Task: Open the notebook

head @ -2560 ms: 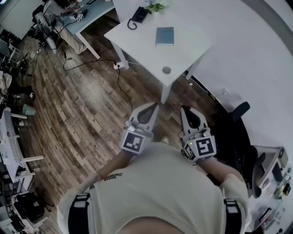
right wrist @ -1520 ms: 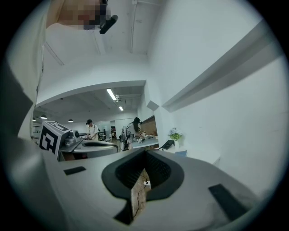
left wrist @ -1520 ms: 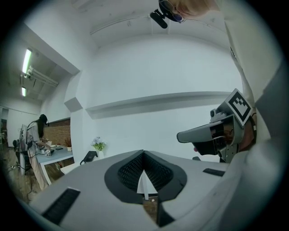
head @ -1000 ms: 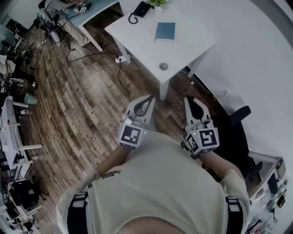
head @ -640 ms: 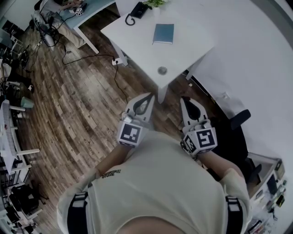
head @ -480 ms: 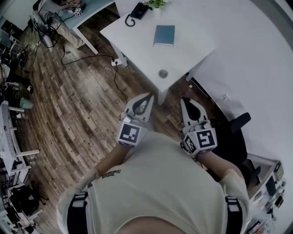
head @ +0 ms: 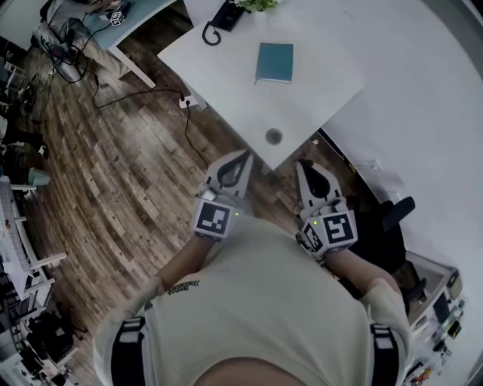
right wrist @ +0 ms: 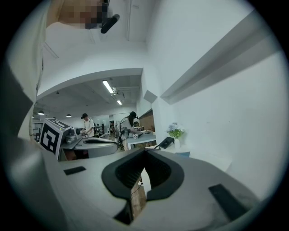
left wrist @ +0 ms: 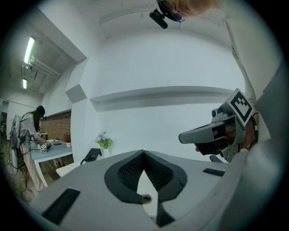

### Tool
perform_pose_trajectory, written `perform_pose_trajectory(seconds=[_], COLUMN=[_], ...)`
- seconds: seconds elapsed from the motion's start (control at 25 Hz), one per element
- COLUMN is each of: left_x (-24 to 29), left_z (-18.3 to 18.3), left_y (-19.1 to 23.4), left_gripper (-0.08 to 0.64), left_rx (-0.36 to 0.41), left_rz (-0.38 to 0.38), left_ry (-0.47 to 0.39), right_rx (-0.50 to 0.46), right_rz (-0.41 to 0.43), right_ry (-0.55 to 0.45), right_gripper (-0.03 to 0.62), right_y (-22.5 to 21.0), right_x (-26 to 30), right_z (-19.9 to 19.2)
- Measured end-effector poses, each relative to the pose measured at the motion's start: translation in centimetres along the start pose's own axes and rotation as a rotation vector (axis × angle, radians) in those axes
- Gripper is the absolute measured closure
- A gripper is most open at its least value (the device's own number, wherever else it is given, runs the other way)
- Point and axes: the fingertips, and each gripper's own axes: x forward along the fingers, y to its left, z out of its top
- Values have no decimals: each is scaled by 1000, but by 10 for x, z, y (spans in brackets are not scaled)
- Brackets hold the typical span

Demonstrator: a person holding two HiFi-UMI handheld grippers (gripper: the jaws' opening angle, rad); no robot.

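Right now both grippers are held close in front of the person's chest, side by side, noses roughly level and tipped slightly down toward the table.

Left gripper (head: 242, 155): jaws clenched tip to tip, nothing gripped. Its nose sits just short of the near corner of the white rectangular table (head: 317, 90). Its black-and-white marker cube (head: 213, 219) faces up, with the forearm running back under it.

Right gripper (head: 303, 163): also clenched on nothing, tips together. It is parallel to the left one, nose by the table edge right of the corner. Its marker cube (head: 337, 228) is tilted a bit outward.

Closed teal notebook (head: 274, 62) lies flat on the far half of the tabletop, well apart from both grippers, untouched.

Between the noses and the notebook there is bare tabletop plus a small round grey disc (head: 273, 136) set near the corner.

Beyond the notebook are a black desk phone with coiled cord (head: 225, 15) and a small pot of flowers (head: 257, 6) at the far edge.

Around:
- A black cable (head: 192, 136) trails across the wood plank floor (head: 113, 166) to the table's left.
- A black office chair (head: 381, 230) stands just beside the right gripper.
- The right gripper view shows two people (right wrist: 88, 124) at a light-blue desk (head: 143, 16) further back.
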Motion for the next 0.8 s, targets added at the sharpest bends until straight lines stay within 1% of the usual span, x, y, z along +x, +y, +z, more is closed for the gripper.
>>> perform_pose_trajectory(seconds=[0.2, 0.32, 0.64, 0.8], left_x=[32, 52, 108, 127], left_z=[2, 6, 18, 22], left_y=[45, 67, 114, 128], left_gripper=[552, 552, 552, 552], left_rx=[-10, -9, -3, -17], left_rz=[-26, -54, -158, -196], left_ry=[18, 21, 14, 1], right_rx=[0, 4, -2, -10], right_rz=[-19, -42, -135, -158], right_ry=[10, 12, 16, 23], right_gripper=[589, 589, 589, 589], right_y=[-11, -19, -49, -59], right_x=[52, 77, 144, 166], right_z=[13, 23, 46, 55])
